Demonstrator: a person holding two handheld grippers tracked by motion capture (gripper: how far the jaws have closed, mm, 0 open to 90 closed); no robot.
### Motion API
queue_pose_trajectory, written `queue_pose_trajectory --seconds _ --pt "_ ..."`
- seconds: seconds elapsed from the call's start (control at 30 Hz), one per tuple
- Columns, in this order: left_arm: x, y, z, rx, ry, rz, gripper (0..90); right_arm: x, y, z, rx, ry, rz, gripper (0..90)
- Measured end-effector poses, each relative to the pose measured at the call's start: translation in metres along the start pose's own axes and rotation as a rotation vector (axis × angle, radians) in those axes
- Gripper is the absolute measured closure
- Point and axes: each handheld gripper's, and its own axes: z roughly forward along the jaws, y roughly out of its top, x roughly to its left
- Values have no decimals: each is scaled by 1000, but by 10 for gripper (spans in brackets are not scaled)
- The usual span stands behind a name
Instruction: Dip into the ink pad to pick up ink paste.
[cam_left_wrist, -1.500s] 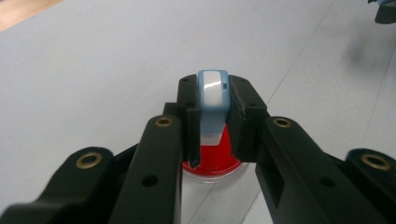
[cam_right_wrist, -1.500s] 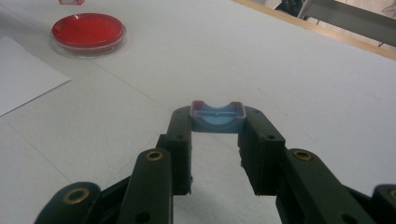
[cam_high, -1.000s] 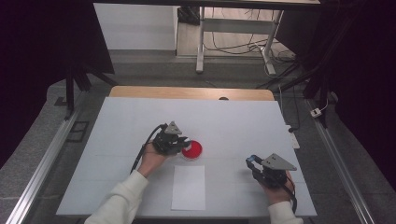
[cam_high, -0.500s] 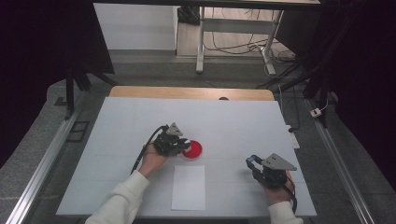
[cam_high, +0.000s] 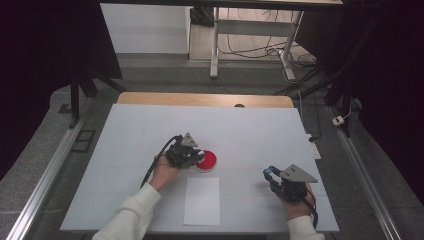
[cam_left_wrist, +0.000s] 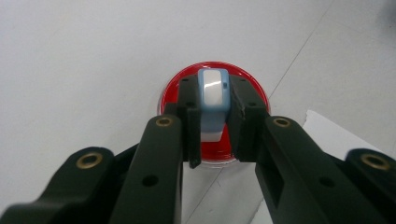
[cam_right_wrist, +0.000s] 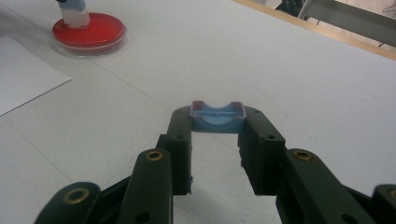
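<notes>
On the white tabletop (cam_high: 150, 130) sits a shallow red dish (cam_high: 206, 160) beside a paper sheet (cam_high: 201, 200). The left gripper (cam_left_wrist: 212, 126) fingers clench a blue-white stamp (cam_left_wrist: 212, 93) standing in that dish; the right gripper (cam_right_wrist: 217, 140) fingers grasp its blue cap (cam_right_wrist: 217, 116).

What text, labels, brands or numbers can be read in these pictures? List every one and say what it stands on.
None can be read.
The stamp clamped in the left gripper over the red ink pad: no lettering visible.
The blue cap in the right gripper: plain, no lettering visible.
The white sheet on the table: blank.
</notes>
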Motion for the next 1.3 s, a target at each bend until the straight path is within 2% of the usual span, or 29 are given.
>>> queue_pose_trajectory --seconds 0.27,0.47,0.63,1.0,1.3 --pt "0 0 -1 1 0 2 761 0 0 0 1 -1 -1 658" --pt "1 0 -3 -17 -8 -9 760 0 0 0 -1 0 0 658" --pt "0 1 -4 -15 -1 0 760 0 0 0 -1 0 0 658" --pt "1 3 -12 -64 -19 -13 759 0 0 0 1 -1 -1 658" --pt "1 6 -25 -106 -31 -21 759 0 0 0 -1 0 -1 658"
